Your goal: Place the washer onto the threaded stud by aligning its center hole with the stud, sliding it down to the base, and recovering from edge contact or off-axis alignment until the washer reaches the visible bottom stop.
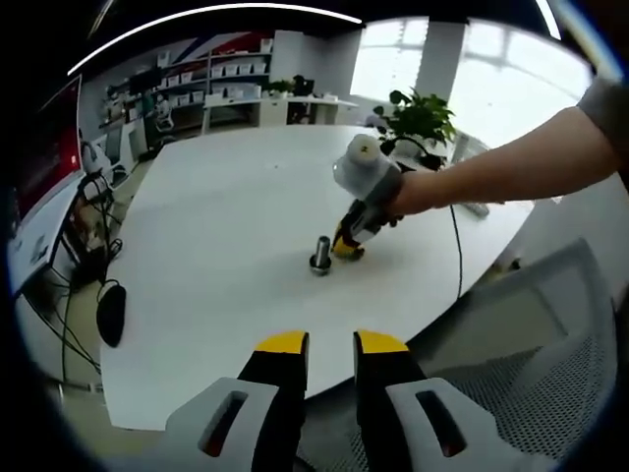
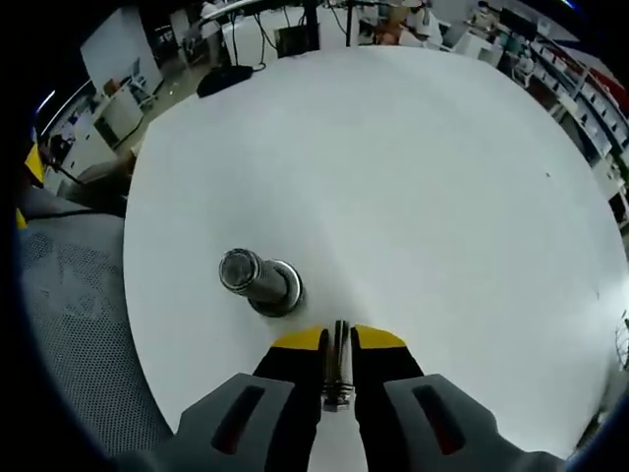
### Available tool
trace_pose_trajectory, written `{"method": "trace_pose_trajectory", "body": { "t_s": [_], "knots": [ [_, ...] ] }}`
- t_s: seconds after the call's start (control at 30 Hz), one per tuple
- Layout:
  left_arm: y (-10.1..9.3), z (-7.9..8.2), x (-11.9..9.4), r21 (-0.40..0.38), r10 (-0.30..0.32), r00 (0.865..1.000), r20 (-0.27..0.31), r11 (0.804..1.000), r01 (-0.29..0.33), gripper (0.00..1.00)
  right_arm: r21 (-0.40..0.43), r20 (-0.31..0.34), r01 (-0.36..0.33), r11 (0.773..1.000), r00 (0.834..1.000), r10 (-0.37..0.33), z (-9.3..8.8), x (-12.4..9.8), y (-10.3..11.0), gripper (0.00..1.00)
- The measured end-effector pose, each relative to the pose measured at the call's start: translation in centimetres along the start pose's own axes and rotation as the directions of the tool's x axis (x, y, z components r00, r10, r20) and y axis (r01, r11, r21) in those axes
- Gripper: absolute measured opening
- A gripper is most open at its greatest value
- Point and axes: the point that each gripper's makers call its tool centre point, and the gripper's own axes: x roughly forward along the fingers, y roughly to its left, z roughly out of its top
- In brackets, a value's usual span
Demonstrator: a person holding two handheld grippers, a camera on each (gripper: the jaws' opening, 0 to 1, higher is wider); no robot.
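— Steel was what was seen pinched edge-on between the yellow tips of the right gripper (image 2: 337, 340): the washer (image 2: 338, 366), held as a thin upright sliver. Why was it held that way?

— An edge grip was probably chosen so that the center hole was left free. Turned flat, the hole could then be dropped over the stud (image 2: 257, 279).

— Where was the stud placed?

— It was stood upright on the white table (image 2: 413, 177), at about ten o'clock from the gripper tips in the right gripper view, just beside them but not touched. A wider collar was seen at its foot, which was judged to be the bottom stop.

— So the washer was not yet threaded on?

— No. It was kept off to one side of the stud and not over its axis. Alignment was judged as the step in hand, and edge contact with the stud's top was the risk to be watched.

— And the left gripper (image 1: 330, 344)?

— Its jaws were set a little apart with nothing between them, and it was held back near the table's edge, likely to keep the work area clear. In its view the stud (image 1: 320, 256) was seen at twelve o'clock, with the right gripper (image 1: 348, 245) just beside it at about two o'clock, carried by a hand (image 1: 413, 193).
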Motion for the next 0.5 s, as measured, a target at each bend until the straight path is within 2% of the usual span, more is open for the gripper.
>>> {"method": "trace_pose_trajectory", "body": {
  "t_s": [0.5],
  "knots": [
    [0.08, -0.15, -0.09, 0.000, 0.004, 1.000, -0.010, 1.000, -0.004, 0.16, 0.037, 0.019, -0.013, 0.999, 1.000, 0.013, 0.18, 0.18, -0.01, 0.09]
  ]
}}
